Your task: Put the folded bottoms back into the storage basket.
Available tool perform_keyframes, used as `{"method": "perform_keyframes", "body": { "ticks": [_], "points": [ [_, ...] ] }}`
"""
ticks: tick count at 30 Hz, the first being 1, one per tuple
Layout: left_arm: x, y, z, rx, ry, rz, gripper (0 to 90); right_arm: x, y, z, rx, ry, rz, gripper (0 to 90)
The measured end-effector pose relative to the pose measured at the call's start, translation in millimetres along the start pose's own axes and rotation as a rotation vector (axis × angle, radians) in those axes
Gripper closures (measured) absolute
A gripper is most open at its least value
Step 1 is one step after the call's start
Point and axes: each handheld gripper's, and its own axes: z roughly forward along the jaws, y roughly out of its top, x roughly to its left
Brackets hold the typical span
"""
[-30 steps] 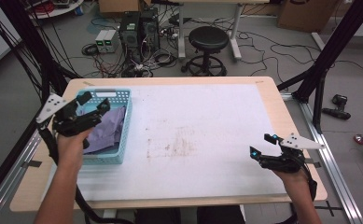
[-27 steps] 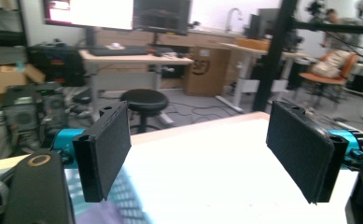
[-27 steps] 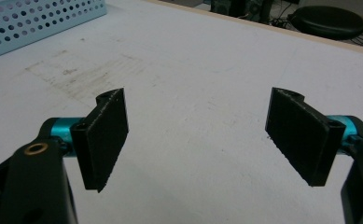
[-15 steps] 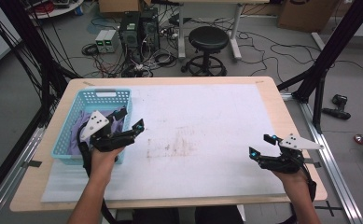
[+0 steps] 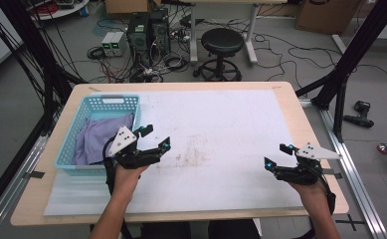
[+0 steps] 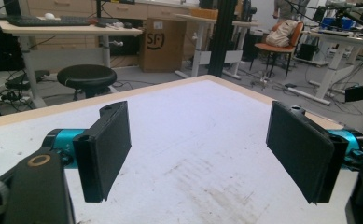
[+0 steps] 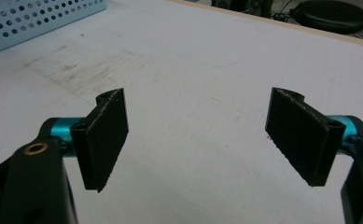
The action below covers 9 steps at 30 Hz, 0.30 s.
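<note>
- Cloth (image 5: 101, 140): a purple fabric lies crumpled inside the blue basket (image 5: 112, 100) at the left end of the table (image 5: 285, 89). It covers most of the basket floor and rides up toward the right-hand wall.
- Left gripper (image 5: 157, 141): it hangs over the white mat (image 5: 221, 124) just beside the basket's right wall, jaws spread wide and empty. In the left gripper view, both pads (image 6: 107, 149) stand well apart over bare, scuffed mat, pointing away from the basket.
- Right gripper (image 5: 276, 155): it is held near the table's right front corner, well apart from the basket. The jaws are spread and hold nothing; the right gripper view shows the basket's perforated wall far off at the upper left.
- Handling, judged: the cloth looks thin, light and fully limp. It should not slip much between flat pads, but it will sag and trail once lifted and may snag on the basket rim.
- Grip point, judged: take a raised fold or ridge near the middle or right side of the heap, where fabric stands proud of the floor. Pinch the fold across its thickness; avoid flat areas, where pads would meet the basket floor.
- Risk, judged: a shallow pinch may catch one layer only and drag the light basket along.
</note>
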Motion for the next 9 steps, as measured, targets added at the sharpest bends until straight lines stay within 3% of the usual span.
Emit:
{"method": "perform_keyframes", "body": {
  "ticks": [9],
  "points": [
    [-3.0,-2.2,2.0,0.005,-0.007,-0.004,21.9,1.5,-0.1,0.9,0.002,0.001,0.001,21.1]
  ]
}}
